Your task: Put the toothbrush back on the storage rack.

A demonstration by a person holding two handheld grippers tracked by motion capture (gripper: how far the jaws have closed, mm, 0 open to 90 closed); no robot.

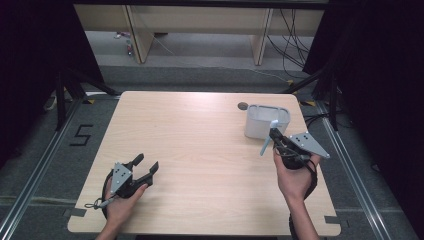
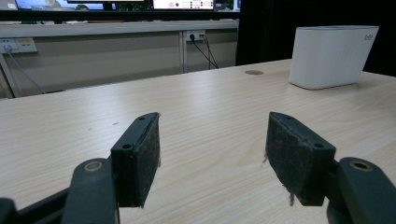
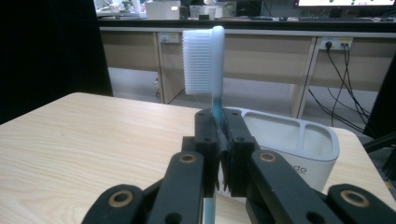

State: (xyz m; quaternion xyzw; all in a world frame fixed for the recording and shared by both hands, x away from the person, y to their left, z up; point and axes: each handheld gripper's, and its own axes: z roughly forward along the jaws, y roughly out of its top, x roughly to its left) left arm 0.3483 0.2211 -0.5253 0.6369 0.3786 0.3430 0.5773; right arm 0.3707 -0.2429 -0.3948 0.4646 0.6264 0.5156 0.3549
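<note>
While pinching the toothbrush (image 3: 205,60) tight by its blue neck with both fingers (image 3: 204,133), hovers just on the near side of the white holder (image 1: 267,120), at the far right of the tabletop (image 1: 200,150): right gripper (image 1: 275,135), that is. Keeps the brush off the tabletop, head about level with the holder's near wall.

Seen from the high view, runs slanted along its long axis: bristle head up and far, toward the holder; handle tail down and near-left, hanging below the fingers. Seen from the right gripper view, stands nearly upright above the fingers, bristles facing left, with the holder's open compartments just beyond and a little to the right.

Points head-first at the holder, then. Probably calls for a short carry farther over the rim and a tilt toward vertical before letting go into a compartment. Cannot tell which compartment is meant. Risks catching the tail on the near wall if carried across too low.

Leaves the left gripper (image 1: 145,167) out of it for now. Rests at the near left, well apart from holder and brush, fingers (image 2: 140,154) spread wide with nothing between them. Makes the right hand by far the nearer.
</note>
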